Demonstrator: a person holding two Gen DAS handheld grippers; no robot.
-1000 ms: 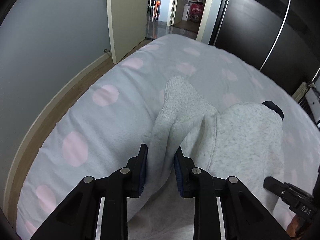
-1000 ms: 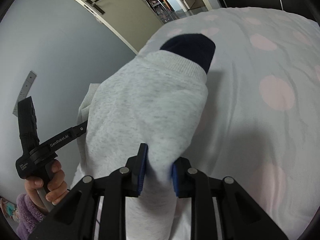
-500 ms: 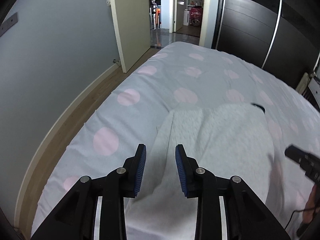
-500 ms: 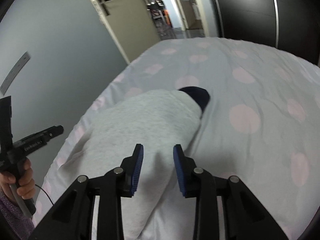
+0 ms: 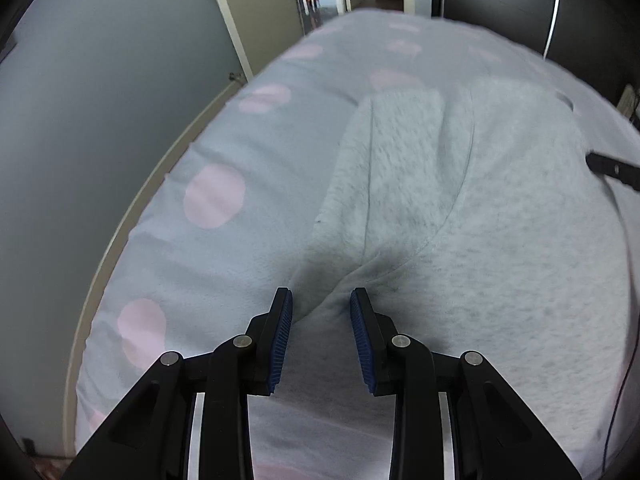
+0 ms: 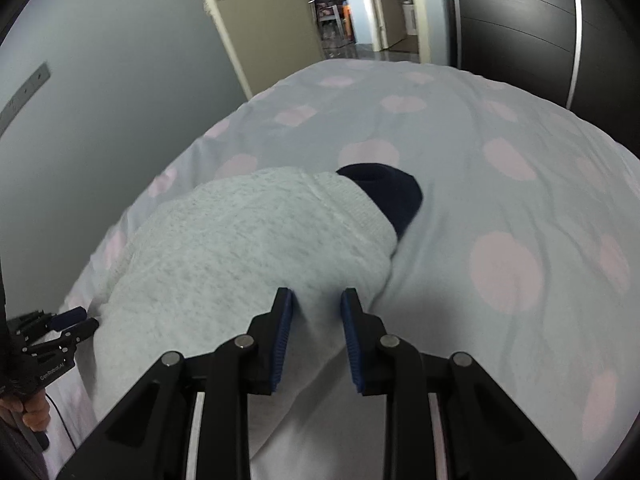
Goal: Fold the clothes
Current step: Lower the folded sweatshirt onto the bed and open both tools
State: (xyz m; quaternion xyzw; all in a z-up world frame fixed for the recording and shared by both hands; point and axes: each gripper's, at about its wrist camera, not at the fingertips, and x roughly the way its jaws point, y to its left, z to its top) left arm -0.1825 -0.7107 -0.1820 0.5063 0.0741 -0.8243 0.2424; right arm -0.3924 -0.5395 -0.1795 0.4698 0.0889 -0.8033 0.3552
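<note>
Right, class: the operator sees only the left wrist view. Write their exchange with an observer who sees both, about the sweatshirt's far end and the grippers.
Operator: What's past the far hem of the grey sweatshirt?
Observer: A navy piece pokes out from its ribbed hem, onto the spotted bedspread.
Operator: And the right gripper?
Observer: It sits at the sweatshirt's near edge, fabric filling the gap between its fingers.
Operator: Who holds the left gripper?
Observer: A hand wraps its handle, low in the right wrist view.
</note>
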